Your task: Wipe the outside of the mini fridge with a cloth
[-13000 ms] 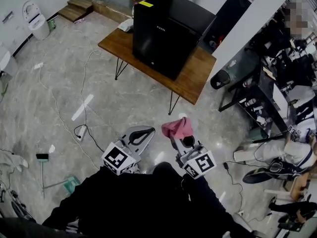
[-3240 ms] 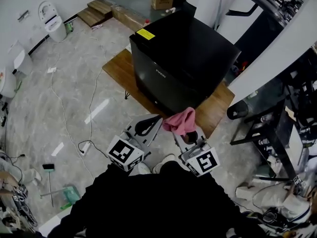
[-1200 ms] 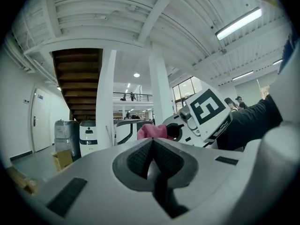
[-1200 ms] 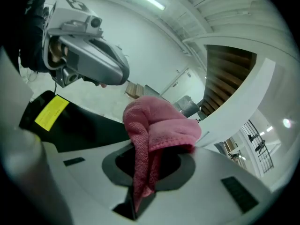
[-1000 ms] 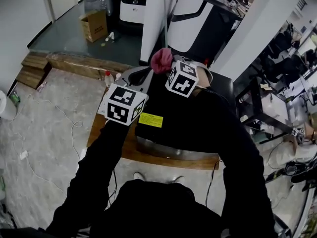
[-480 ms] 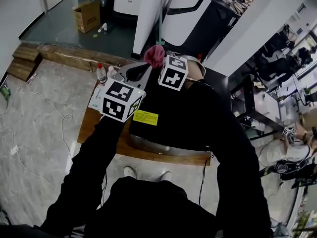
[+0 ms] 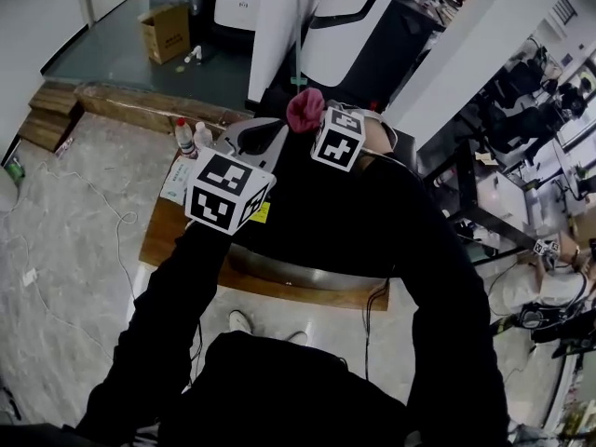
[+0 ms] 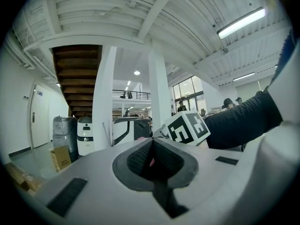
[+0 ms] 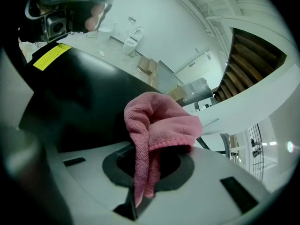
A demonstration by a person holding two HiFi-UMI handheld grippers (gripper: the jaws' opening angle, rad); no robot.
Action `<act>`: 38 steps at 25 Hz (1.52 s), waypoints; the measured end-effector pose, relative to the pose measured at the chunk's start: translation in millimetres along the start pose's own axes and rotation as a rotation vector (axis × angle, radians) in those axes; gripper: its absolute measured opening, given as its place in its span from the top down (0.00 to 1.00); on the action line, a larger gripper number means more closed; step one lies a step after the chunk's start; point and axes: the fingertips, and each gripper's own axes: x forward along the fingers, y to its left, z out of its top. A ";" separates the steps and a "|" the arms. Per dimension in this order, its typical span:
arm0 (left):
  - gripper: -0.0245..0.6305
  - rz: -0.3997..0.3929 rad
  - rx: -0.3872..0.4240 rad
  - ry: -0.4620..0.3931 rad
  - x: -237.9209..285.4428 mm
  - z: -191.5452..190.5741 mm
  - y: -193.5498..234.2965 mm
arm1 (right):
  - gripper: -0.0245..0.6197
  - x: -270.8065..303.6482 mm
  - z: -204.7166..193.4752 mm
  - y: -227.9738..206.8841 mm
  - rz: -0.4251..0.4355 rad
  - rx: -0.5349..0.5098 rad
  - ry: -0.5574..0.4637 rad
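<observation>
Cloth (image 9: 157, 125): pink, soft, light and limp, pinched at a fold in the clenched jaws of the right gripper (image 9: 147, 172), with the loose bulk bunched just above the jaws. Mini fridge (image 9: 79, 97): black, rigid, likely smooth-skinned, its top just beyond the right jaws; best grip on the cloth probably at that fold, bunched face forward. Left gripper (image 8: 152, 161): jaws closed on nothing, beside the right jaws.

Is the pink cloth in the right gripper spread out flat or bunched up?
Bunched up. The pink cloth folds over itself in a crumpled lump, pinched between the shut jaws of the right gripper.
</observation>
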 end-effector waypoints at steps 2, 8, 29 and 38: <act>0.95 -0.012 0.009 0.002 5.0 6.4 -21.8 | 0.89 -8.5 -23.2 1.2 -0.002 0.012 0.009; 0.95 -0.051 0.025 0.000 24.2 20.6 -88.5 | 0.89 -36.7 -99.6 10.4 -0.005 0.050 0.045; 0.95 -0.060 0.046 -0.002 53.4 34.9 -218.9 | 0.88 -101.1 -273.7 25.9 -0.048 0.087 0.183; 0.96 0.084 0.065 -0.013 11.8 43.5 -207.7 | 0.88 -174.3 -189.1 22.3 -0.104 0.088 -0.054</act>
